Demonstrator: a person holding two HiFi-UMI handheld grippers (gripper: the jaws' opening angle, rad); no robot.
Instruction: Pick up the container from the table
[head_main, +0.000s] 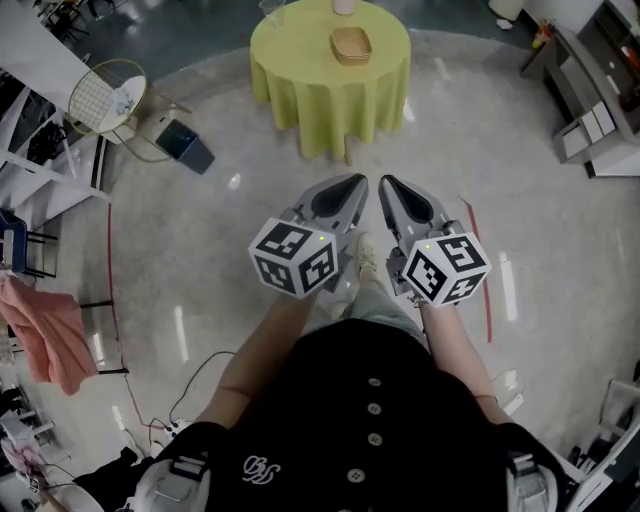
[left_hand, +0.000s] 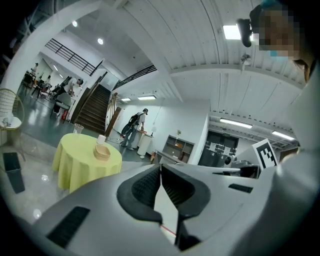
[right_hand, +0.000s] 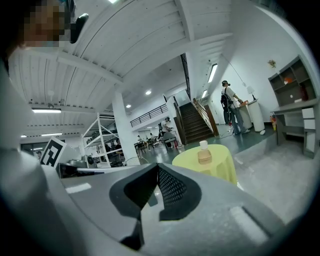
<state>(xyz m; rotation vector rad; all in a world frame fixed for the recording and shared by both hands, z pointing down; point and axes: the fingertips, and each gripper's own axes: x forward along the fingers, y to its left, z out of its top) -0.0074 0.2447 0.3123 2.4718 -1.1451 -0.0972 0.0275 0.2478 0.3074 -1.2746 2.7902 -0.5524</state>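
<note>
A tan container sits on a round table with a yellow-green cloth, well ahead of me across the floor. In the left gripper view the container shows left of centre; in the right gripper view the container sits right of centre. My left gripper and right gripper are held side by side, pointing at the table and far short of it. Each is shut with nothing between its pads. The shut tips of the left gripper and the right gripper fill the lower part of their own views.
A white cup and a clear cup stand on the table behind the container. A wire chair and a dark bin stand to the table's left, grey shelving to its right. Cables lie near my feet.
</note>
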